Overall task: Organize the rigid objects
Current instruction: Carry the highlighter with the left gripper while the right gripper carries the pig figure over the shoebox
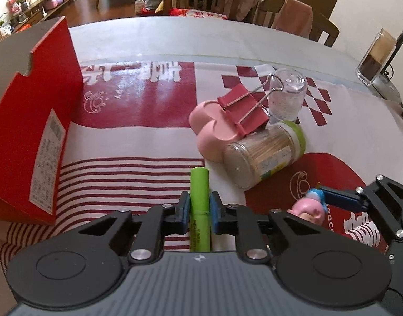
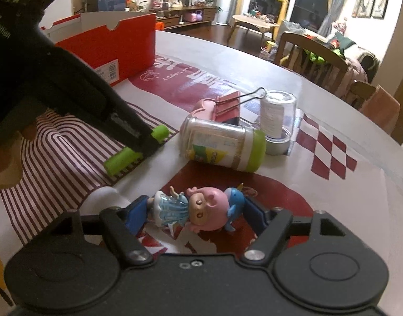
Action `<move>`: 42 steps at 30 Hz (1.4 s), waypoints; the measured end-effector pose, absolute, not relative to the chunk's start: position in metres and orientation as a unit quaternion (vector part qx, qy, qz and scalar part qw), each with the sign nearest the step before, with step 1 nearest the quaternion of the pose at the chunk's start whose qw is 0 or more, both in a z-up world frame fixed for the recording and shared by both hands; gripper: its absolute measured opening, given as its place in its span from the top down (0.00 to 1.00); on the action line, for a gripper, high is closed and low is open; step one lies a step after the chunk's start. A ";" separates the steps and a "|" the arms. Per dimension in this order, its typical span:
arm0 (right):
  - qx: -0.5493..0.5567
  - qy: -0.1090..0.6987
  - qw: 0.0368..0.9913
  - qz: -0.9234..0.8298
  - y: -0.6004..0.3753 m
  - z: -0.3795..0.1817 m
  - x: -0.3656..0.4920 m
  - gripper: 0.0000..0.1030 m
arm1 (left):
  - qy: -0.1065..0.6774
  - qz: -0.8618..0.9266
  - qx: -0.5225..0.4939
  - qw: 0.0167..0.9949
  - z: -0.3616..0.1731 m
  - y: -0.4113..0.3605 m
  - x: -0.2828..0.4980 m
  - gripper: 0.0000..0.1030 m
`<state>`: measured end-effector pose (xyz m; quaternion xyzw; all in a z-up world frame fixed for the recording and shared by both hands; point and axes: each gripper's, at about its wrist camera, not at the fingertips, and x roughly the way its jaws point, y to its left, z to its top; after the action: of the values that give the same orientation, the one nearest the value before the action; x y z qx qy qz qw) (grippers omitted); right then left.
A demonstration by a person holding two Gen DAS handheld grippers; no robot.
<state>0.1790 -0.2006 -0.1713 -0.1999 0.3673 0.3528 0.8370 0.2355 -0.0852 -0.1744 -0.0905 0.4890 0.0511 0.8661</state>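
A green marker [image 1: 198, 184] lies on the red-and-white tablecloth, and my left gripper [image 1: 199, 209] is shut on its middle; the right wrist view shows the black left gripper [image 2: 146, 142] clamped across the marker [image 2: 122, 160]. A small toy figure [image 2: 201, 205] with a pink head, blue dress and blue hat lies on its side between the pads of my right gripper [image 2: 195, 212], which touch its feet and its hat. The same figure [image 1: 309, 208] shows at the lower right of the left wrist view. An open red cardboard box [image 1: 43, 121] stands to the left.
Just beyond the marker lies a cluster: a toothpick jar with a green lid [image 2: 222, 144] on its side, a red binder clip [image 1: 243, 113] on a pink case [image 1: 209, 131], and an upright clear bottle [image 2: 278, 115]. A glass tumbler [image 1: 375, 58] stands far right. Chairs ring the table's far edge.
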 end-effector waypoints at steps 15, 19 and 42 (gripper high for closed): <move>-0.152 0.357 0.854 0.346 -0.214 -0.127 0.164 0.26 | 0.464 0.039 -0.095 0.880 -0.137 -0.075 0.215 0.85; -0.147 0.346 0.857 0.351 -0.212 -0.109 0.155 0.26 | 0.456 0.031 -0.096 0.884 -0.123 -0.069 0.204 0.85; -0.144 0.305 0.863 0.376 -0.124 -0.032 0.117 0.26 | 0.409 0.034 -0.124 0.903 -0.042 0.034 0.148 0.85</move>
<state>0.1169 -0.1243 -0.0318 -0.1435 0.3047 0.3764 0.8631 0.1478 0.0335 -0.0423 -0.1236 0.4089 0.0345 0.9035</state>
